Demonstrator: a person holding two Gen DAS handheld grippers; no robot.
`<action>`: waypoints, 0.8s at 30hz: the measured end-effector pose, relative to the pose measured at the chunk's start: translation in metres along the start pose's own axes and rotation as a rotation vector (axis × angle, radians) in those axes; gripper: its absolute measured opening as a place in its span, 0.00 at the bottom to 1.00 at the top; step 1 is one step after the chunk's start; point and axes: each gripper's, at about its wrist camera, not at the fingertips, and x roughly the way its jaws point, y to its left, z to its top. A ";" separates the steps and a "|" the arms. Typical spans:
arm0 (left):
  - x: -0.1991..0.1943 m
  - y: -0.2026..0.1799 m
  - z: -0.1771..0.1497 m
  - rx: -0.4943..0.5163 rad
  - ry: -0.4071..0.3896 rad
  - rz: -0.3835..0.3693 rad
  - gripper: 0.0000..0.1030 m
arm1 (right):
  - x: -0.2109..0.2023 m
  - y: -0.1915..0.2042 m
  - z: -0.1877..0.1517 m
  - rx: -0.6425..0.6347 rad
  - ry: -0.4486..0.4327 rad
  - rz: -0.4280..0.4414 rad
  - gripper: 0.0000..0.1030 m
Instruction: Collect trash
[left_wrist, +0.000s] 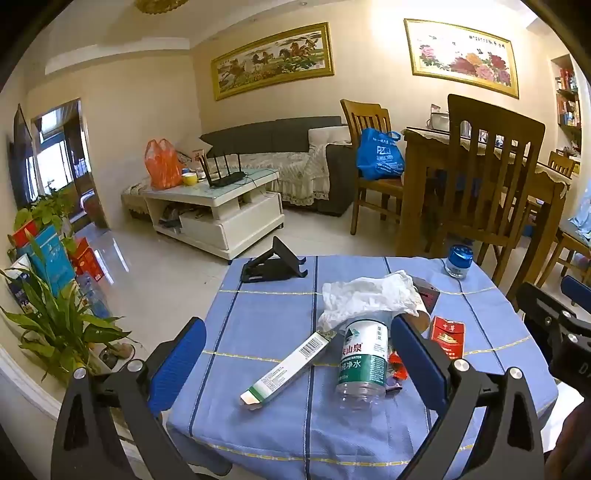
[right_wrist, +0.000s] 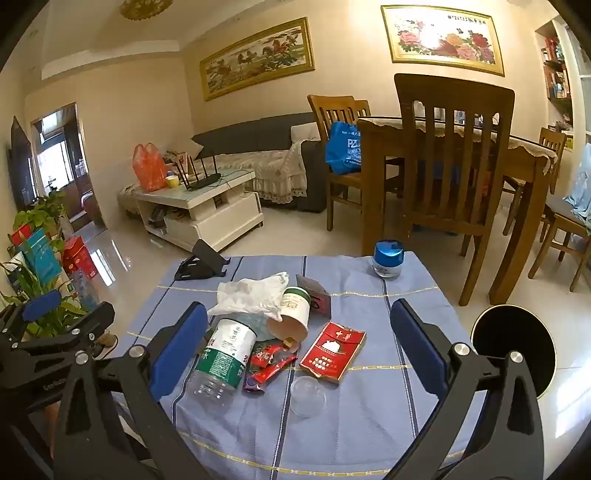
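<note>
Bottle (left_wrist: 362, 363) neck hidden under tissue (left_wrist: 369, 295); both tongs spread, empty.

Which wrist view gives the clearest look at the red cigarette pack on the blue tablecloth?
The right wrist view: the flat red cardboard cigarette pack lies fully exposed between the open right gripper fingers. In the left wrist view the pack is partly cut off by a blue finger pad of the left gripper.
</note>
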 end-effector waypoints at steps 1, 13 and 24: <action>-0.001 -0.001 0.000 0.003 -0.002 -0.002 0.94 | 0.000 0.000 0.000 0.002 -0.007 0.002 0.95; 0.002 0.005 -0.004 -0.014 0.016 -0.025 0.94 | -0.001 0.001 0.000 0.012 0.022 0.009 0.95; 0.009 0.002 -0.003 -0.005 0.028 -0.035 0.94 | 0.007 -0.002 -0.005 0.019 0.030 0.009 0.95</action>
